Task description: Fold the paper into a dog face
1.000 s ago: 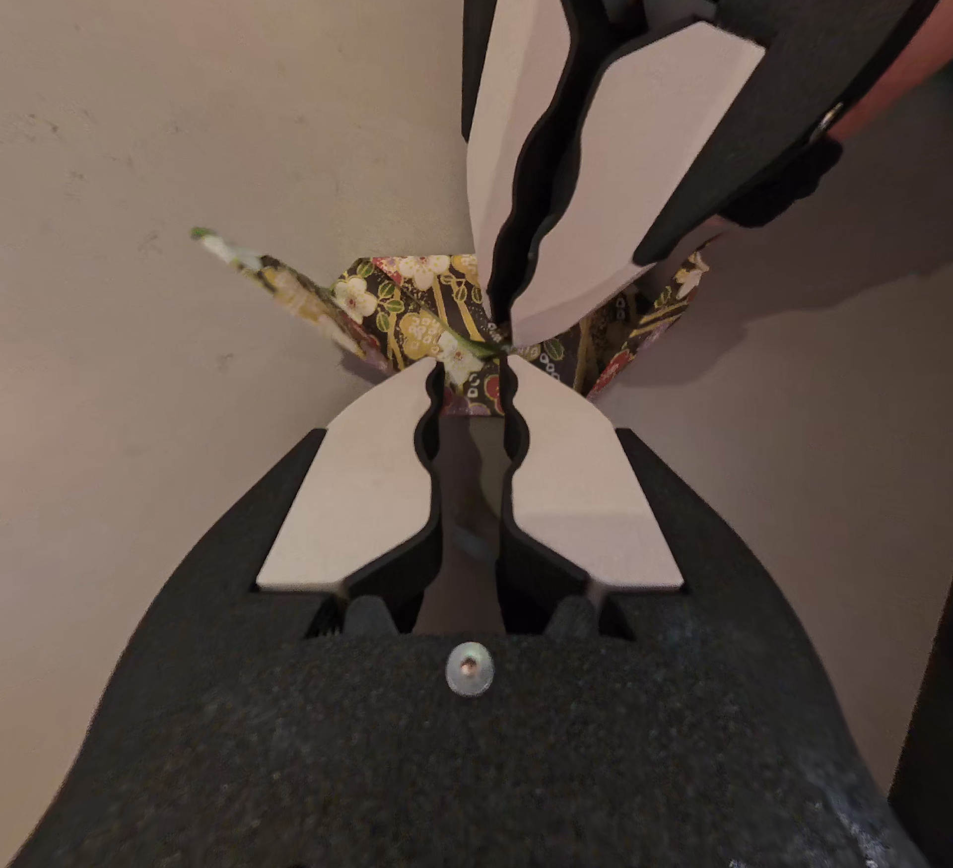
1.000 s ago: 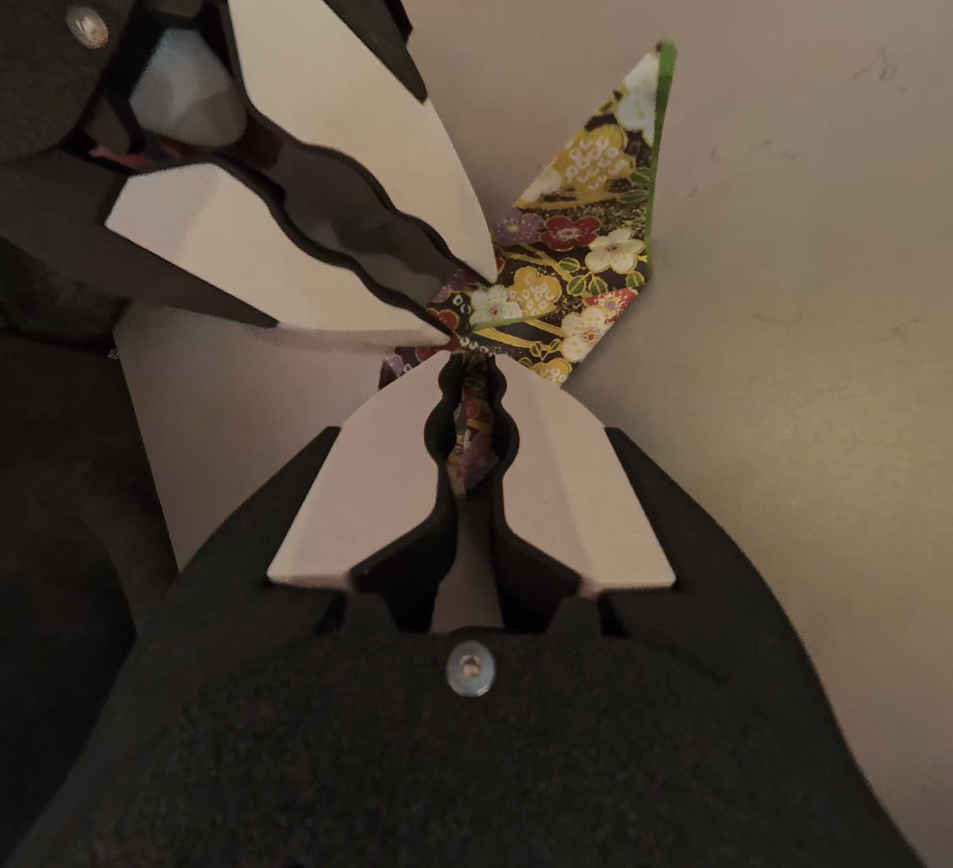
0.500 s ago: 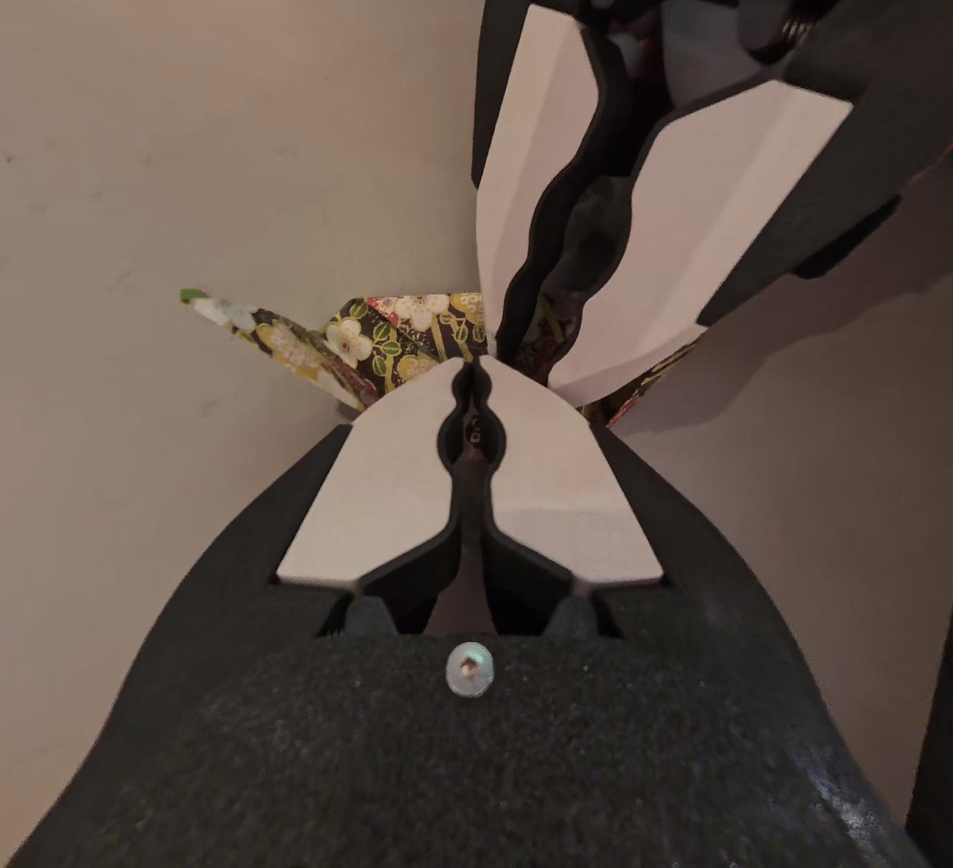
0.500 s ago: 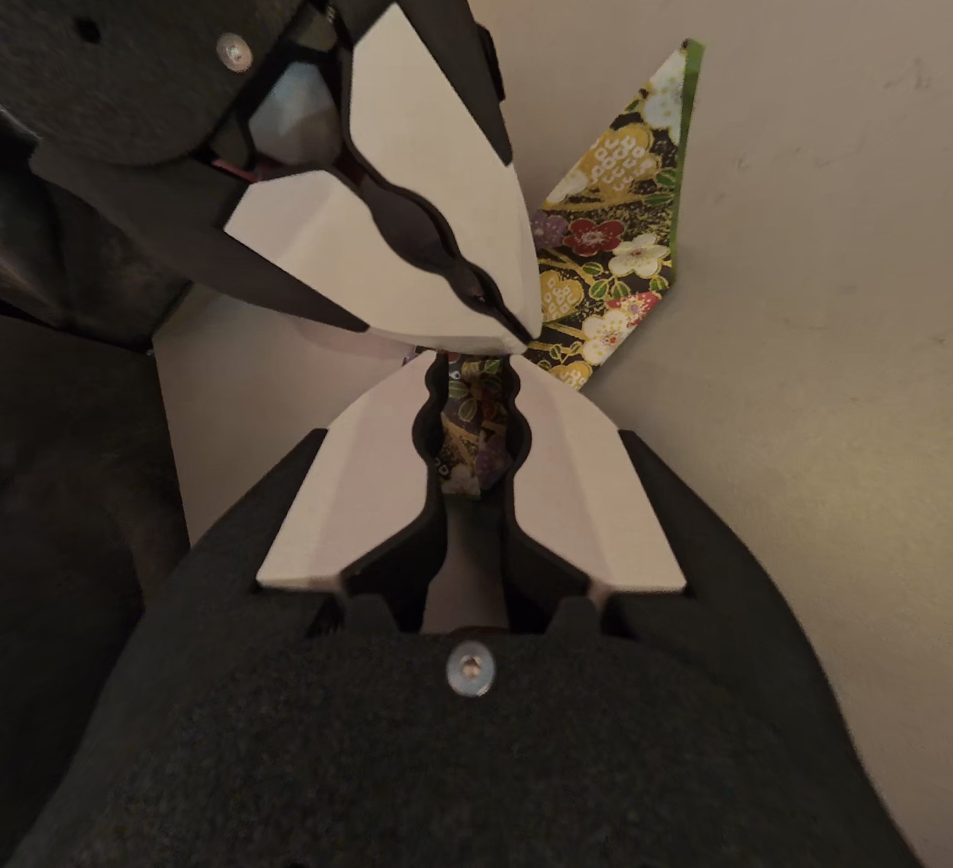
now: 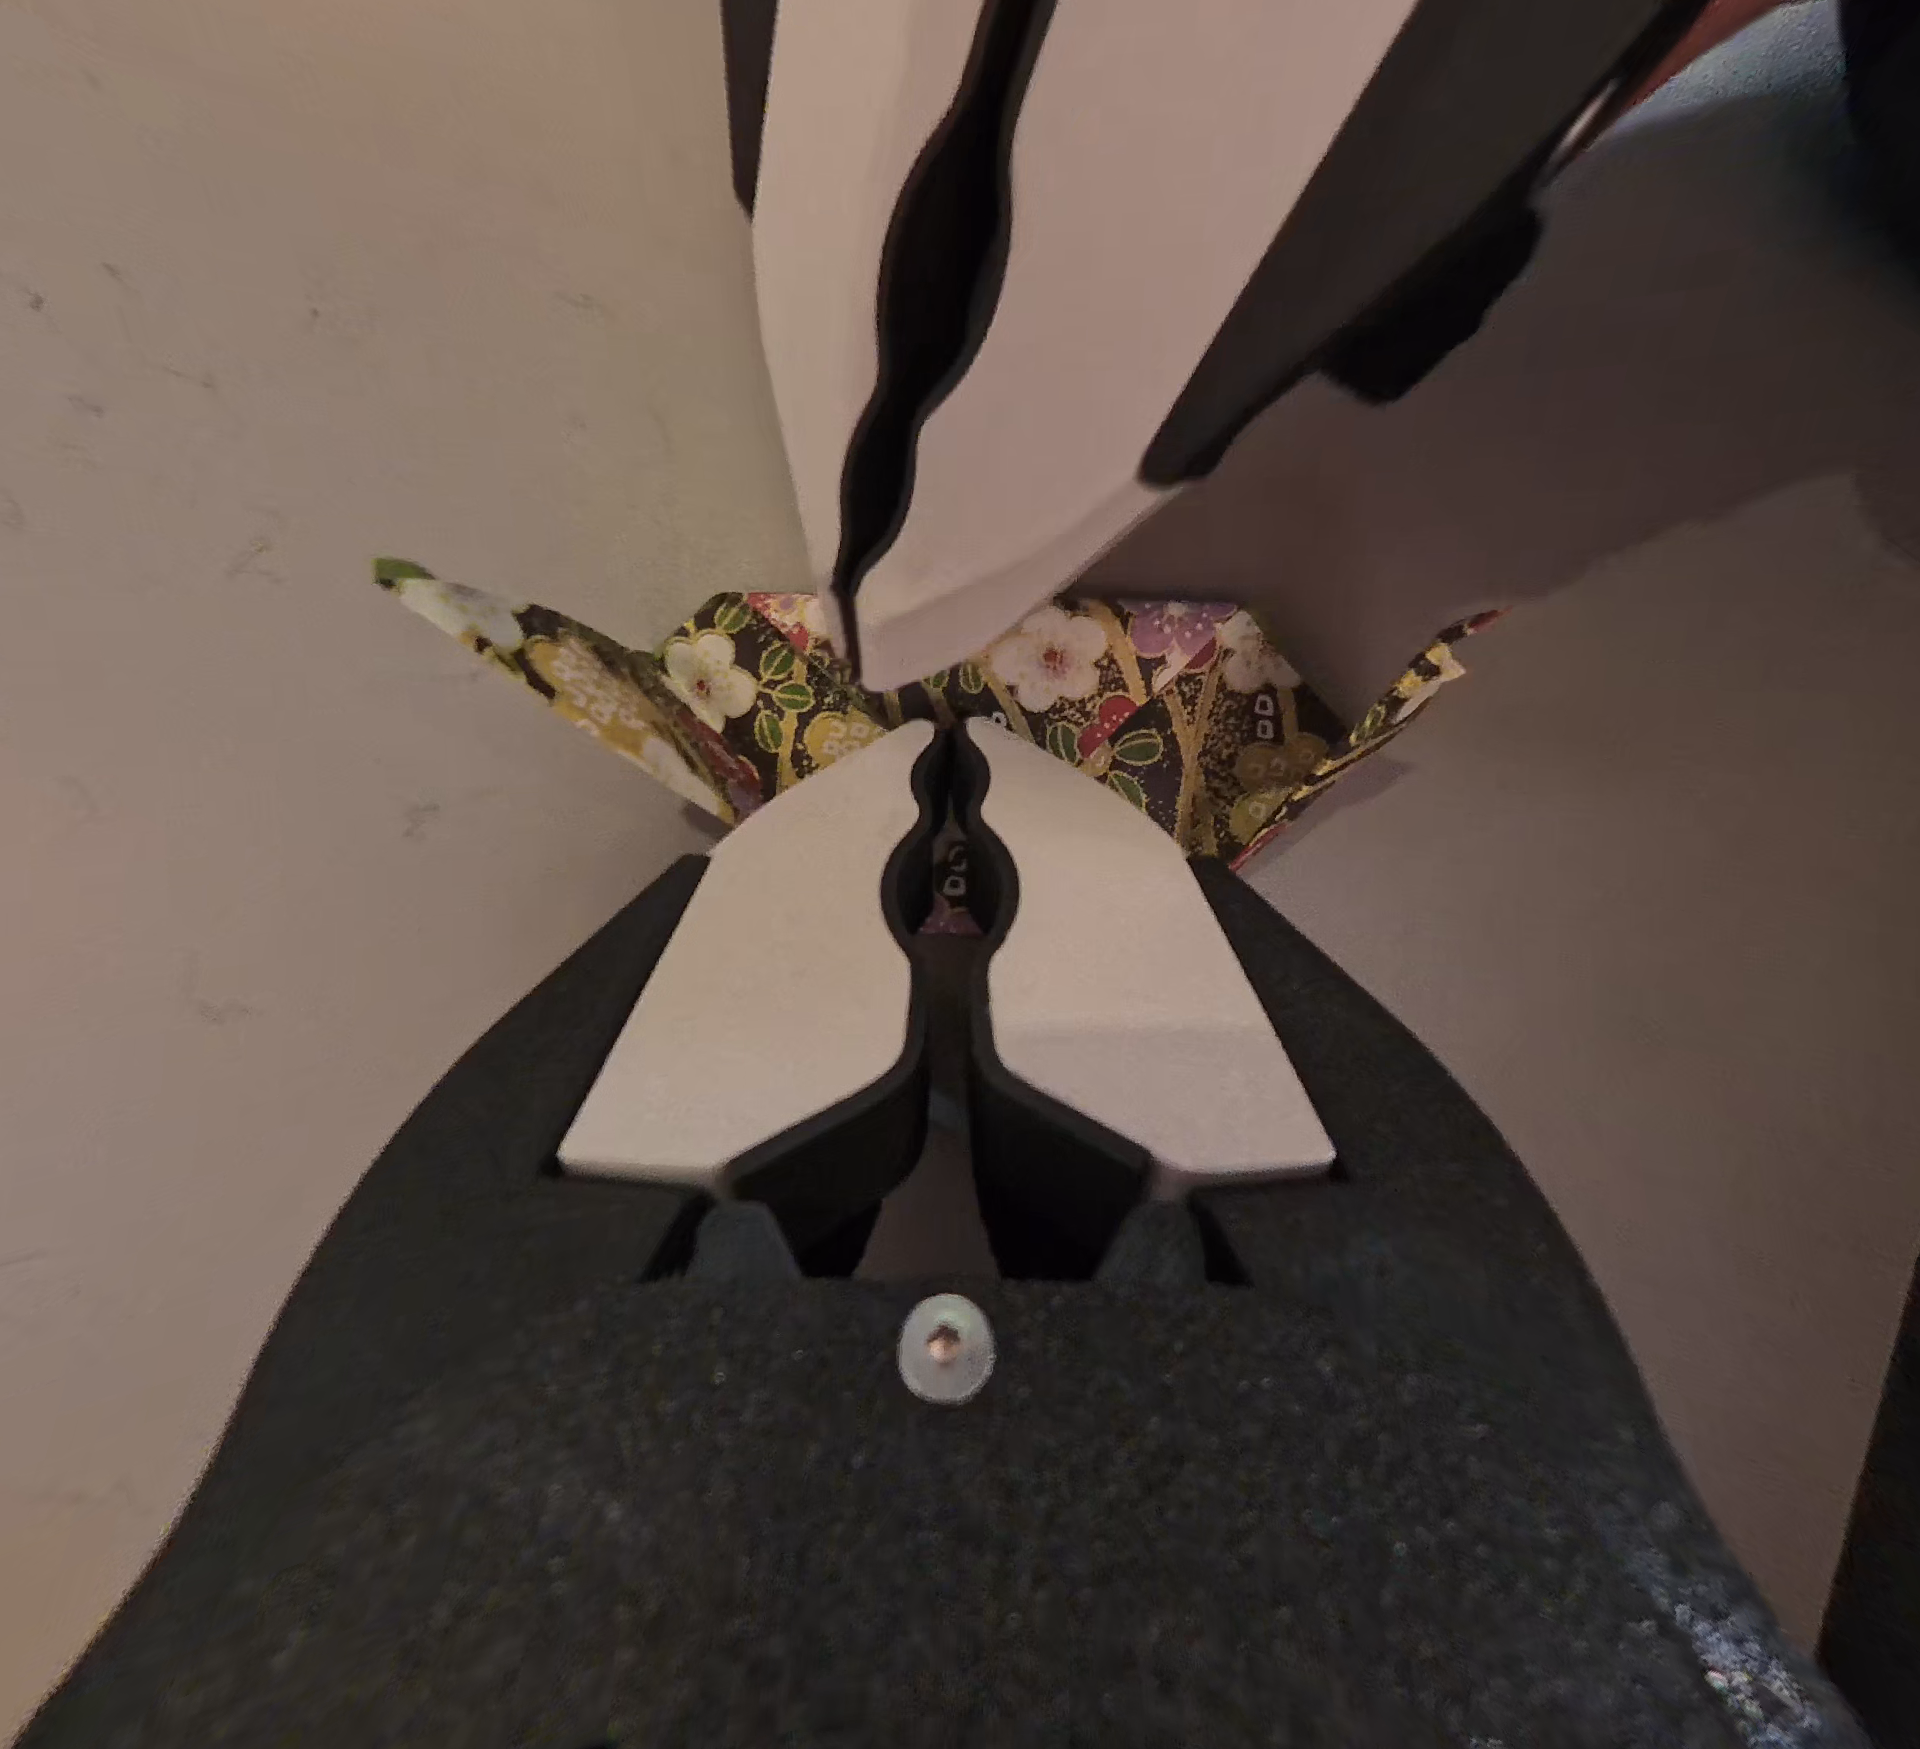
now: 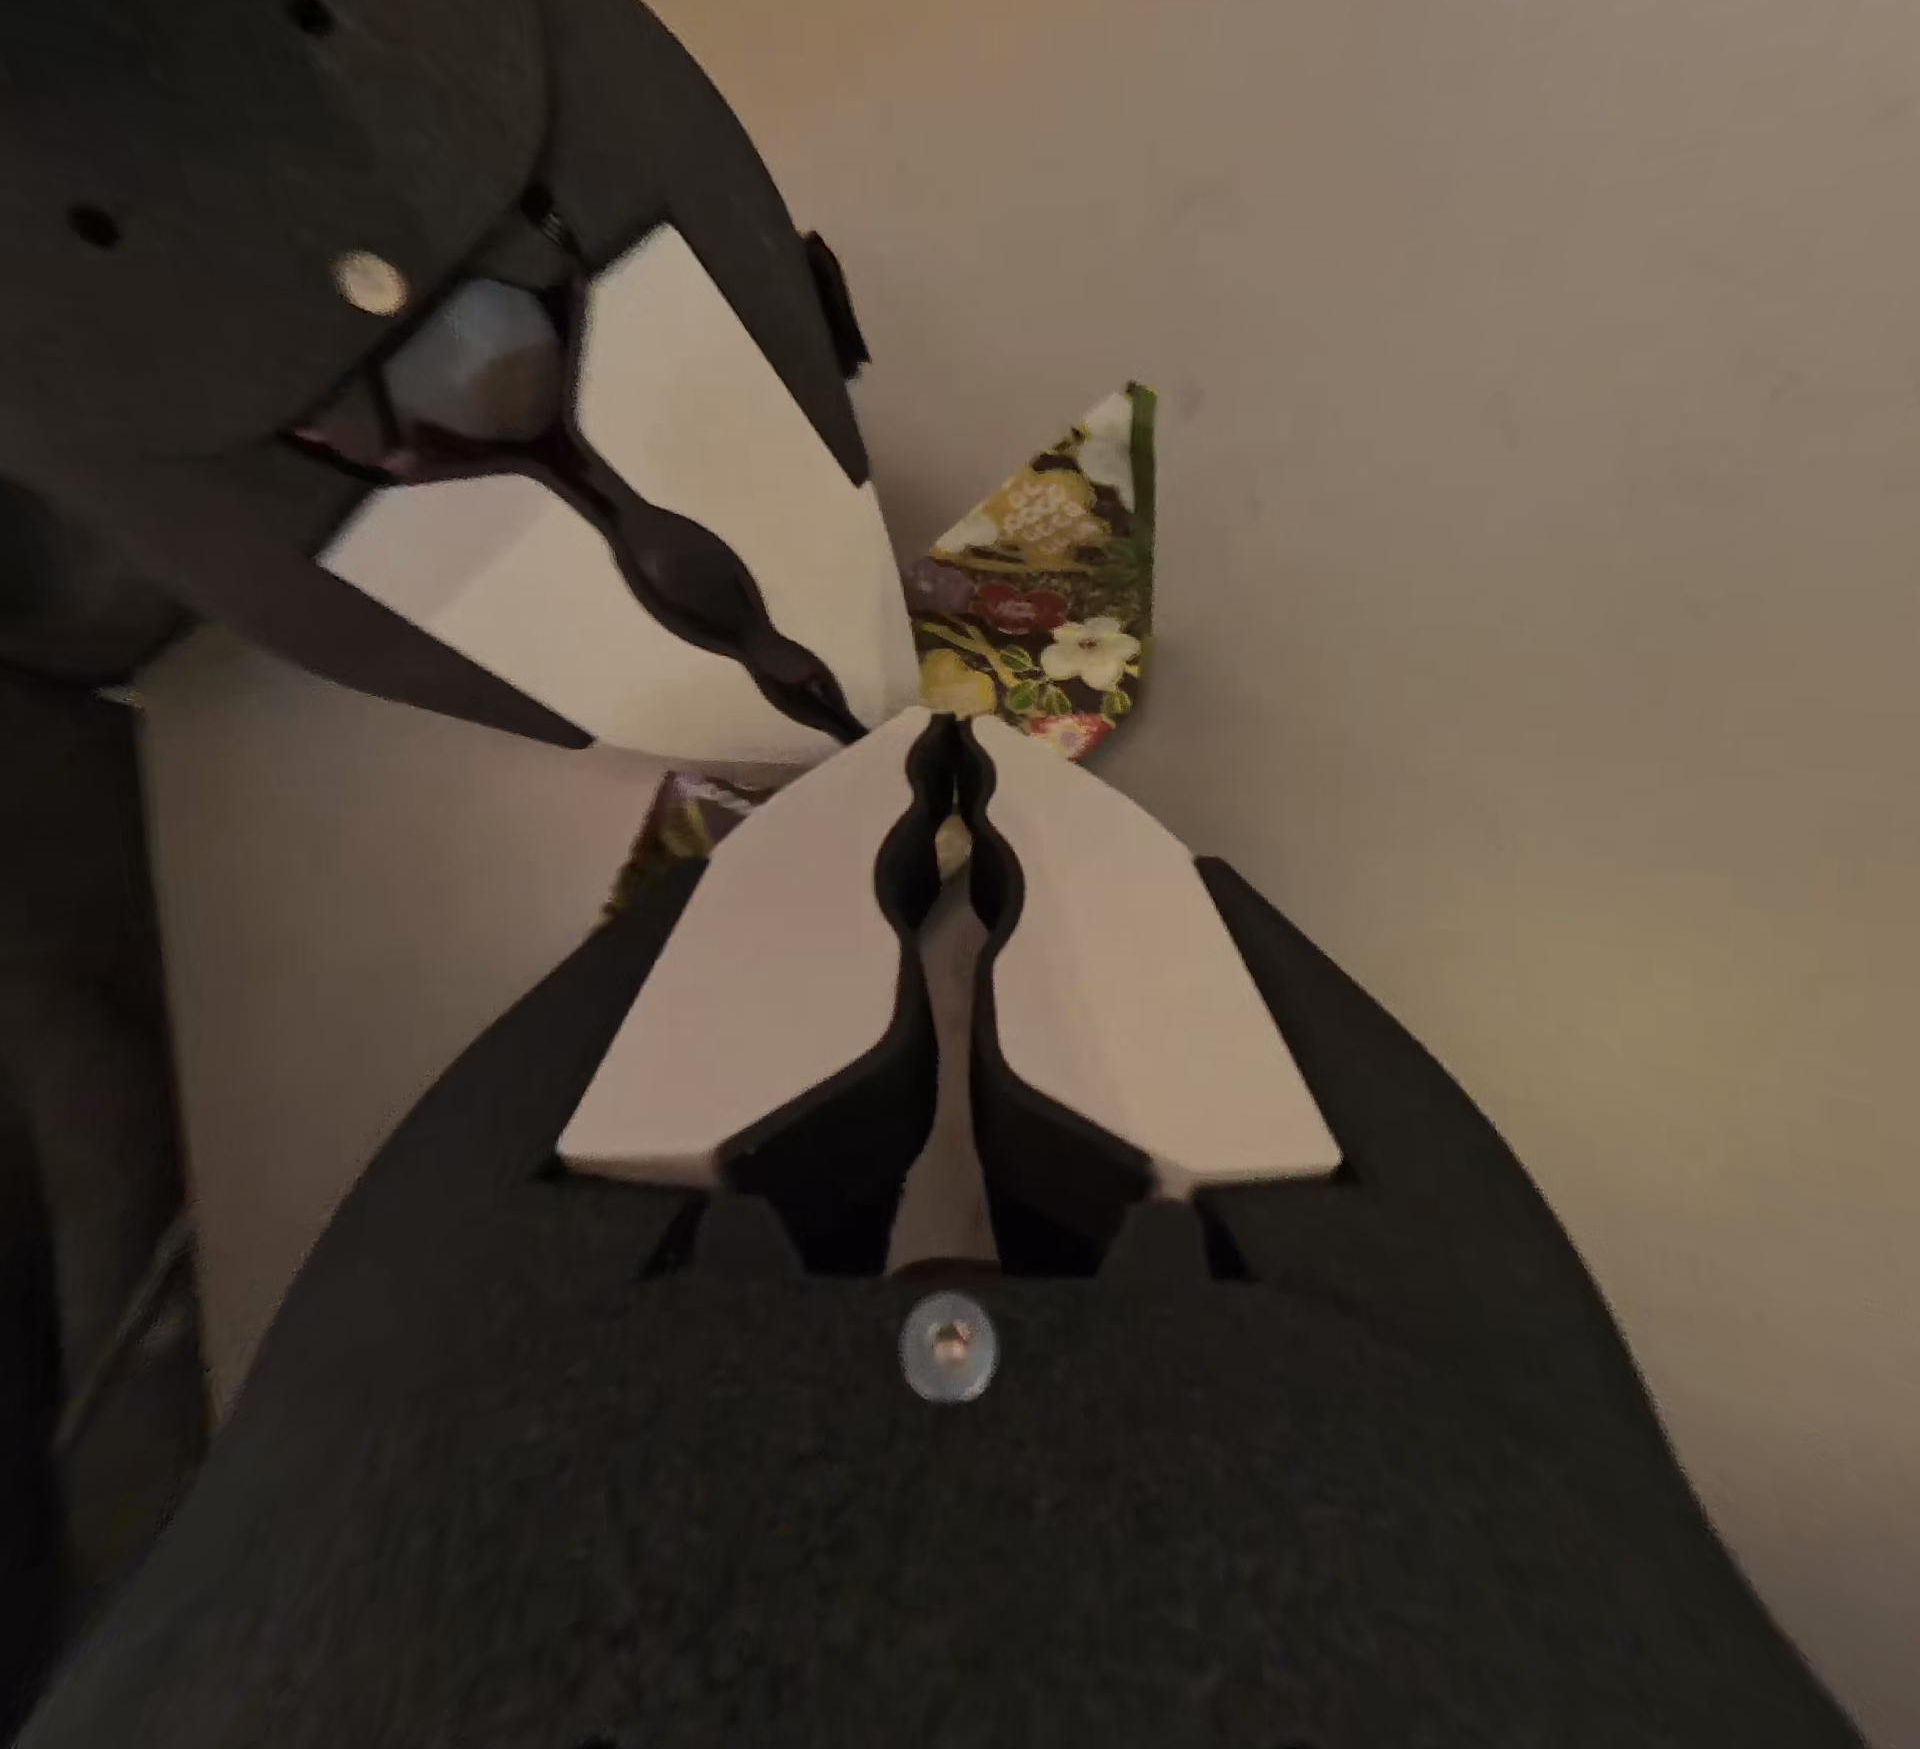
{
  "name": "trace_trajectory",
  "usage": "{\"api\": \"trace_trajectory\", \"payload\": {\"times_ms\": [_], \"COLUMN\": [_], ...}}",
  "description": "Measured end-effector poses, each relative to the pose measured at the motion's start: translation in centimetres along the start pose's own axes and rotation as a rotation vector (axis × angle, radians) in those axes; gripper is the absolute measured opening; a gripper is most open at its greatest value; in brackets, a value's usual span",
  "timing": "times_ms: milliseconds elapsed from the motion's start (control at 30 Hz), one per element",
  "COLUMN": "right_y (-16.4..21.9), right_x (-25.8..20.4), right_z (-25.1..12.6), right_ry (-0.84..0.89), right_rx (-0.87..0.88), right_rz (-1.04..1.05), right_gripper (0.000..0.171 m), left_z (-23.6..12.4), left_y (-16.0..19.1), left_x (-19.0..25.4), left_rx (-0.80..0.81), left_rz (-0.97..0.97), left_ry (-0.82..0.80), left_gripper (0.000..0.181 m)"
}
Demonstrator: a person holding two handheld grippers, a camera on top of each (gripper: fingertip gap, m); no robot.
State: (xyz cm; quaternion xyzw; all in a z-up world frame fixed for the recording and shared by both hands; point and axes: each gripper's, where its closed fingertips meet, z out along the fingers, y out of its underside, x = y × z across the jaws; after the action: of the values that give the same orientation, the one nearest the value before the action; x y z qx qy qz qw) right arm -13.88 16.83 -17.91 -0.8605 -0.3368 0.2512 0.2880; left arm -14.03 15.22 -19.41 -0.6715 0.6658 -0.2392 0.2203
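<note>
Left gripper (image 5: 943, 735) and right gripper (image 6: 951, 731), both closed, apparently pinch the floral paper (image 5: 1132, 712), tips nearly touching, probably to sharpen a crease.

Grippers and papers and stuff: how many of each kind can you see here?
Grippers: 2, the left gripper and the right gripper, both pinching the paper.
Paper: 1, flowery and folded.
Table: 1.
Total: 4.
</note>
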Motion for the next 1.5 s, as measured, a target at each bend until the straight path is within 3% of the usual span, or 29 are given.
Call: {"api": "trace_trajectory", "payload": {"times_ms": [67,633,767,900,1233,1367,1500], "right_y": [1.0,1.0,0.0,1.5,1.8,1.4,2.9], "right_x": [0.9,4.3,1.6,1.8,3.1,0.1,-0.4], "right_z": [0.7,-0.2,-0.8,0.1,-0.5,-1.0,-0.7], "right_ry": [0.064,0.229,0.083,0.147,0.251,0.137,0.140], "right_rx": [-0.066,-0.070,0.017,-0.081,-0.124,-0.067,-0.103], "right_rz": [-0.034,-0.067,-0.086,-0.167,-0.201,-0.216,-0.226], "right_gripper": [0.000,0.000,0.000,0.001,0.000,0.000,0.000], "left_z": [0.0,0.0,0.0,0.0,0.0,0.0,0.0], "left_y": [0.0,0.0,0.0,0.0,0.0,0.0,0.0], "left_x": [0.0,0.0,0.0,0.0,0.0,0.0,0.0], "left_rx": [0.003,0.001,0.002,0.002,-0.008,-0.007,-0.009], "left_rz": [-0.003,-0.003,-0.007,-0.015,-0.006,-0.006,-0.003], "left_ry": [-0.002,-0.013,-0.010,-0.001,-0.017,-0.020,-0.022], "left_gripper": [0.000,0.000,0.000,0.000,0.000,0.000,0.000]}}
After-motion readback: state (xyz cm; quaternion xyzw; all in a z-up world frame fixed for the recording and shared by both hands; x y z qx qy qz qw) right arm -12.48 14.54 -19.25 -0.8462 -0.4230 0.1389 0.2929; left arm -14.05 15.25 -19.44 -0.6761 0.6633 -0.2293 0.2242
